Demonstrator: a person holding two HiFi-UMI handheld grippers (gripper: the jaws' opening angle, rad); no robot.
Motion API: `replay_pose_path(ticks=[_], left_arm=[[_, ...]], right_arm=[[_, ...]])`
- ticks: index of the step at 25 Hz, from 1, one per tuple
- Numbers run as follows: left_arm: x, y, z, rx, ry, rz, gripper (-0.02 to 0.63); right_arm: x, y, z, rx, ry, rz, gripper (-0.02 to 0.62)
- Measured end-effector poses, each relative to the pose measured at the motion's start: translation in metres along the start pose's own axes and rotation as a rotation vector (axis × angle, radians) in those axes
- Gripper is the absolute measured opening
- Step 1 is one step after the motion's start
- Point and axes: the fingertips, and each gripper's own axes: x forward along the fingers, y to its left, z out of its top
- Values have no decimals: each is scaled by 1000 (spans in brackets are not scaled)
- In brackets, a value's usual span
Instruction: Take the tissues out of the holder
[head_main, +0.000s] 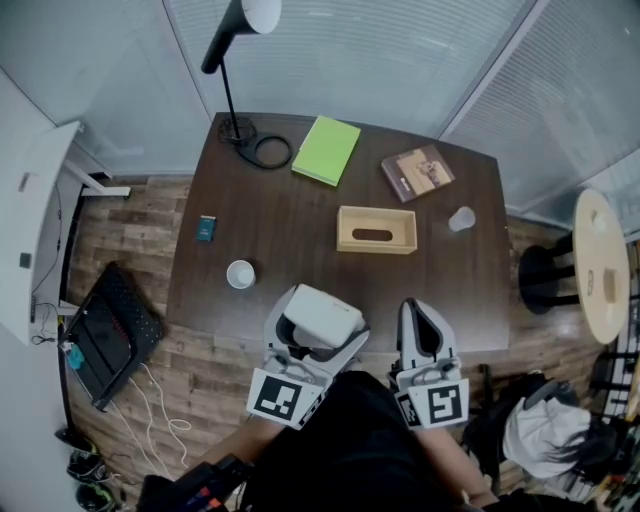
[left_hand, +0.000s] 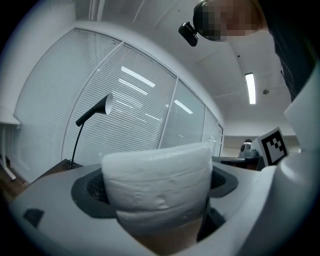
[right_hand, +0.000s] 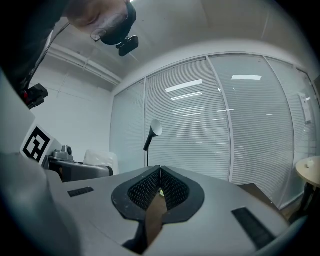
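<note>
- So, a dark wooden table (head_main: 300, 250) stands in a corner of blind-covered glass walls, with plank floor around it.
- Only the head view shows the tabletop: the wooden tissue holder (head_main: 376, 230) is mid-table, near a green notebook (head_main: 326, 150) and a white cup (head_main: 240, 274).
- The left gripper (head_main: 318, 322) is clamped on a white tissue pack (left_hand: 156, 185) at the near edge, well apart from the holder.
- The right gripper (right_hand: 160, 175) has its jaws pressed together, with nothing in them.
- Ceiling lights show only in the gripper views.

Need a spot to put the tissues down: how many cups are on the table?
2: a white cup near the table's front edge, left of the tissue pack; a translucent cup right of the wooden tissue holder. None seems hidden.
</note>
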Motion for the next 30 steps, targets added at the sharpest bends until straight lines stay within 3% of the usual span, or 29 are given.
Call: replay_pose_path(ticks=[18, 30], left_arm=[[-2, -82, -24, 42, 23, 78, 511], [-19, -107, -15, 91, -30, 247, 511]], right_arm=[[-64, -50, -3, 40, -28, 30, 11], [-98, -60, -11, 30, -35, 87, 11]])
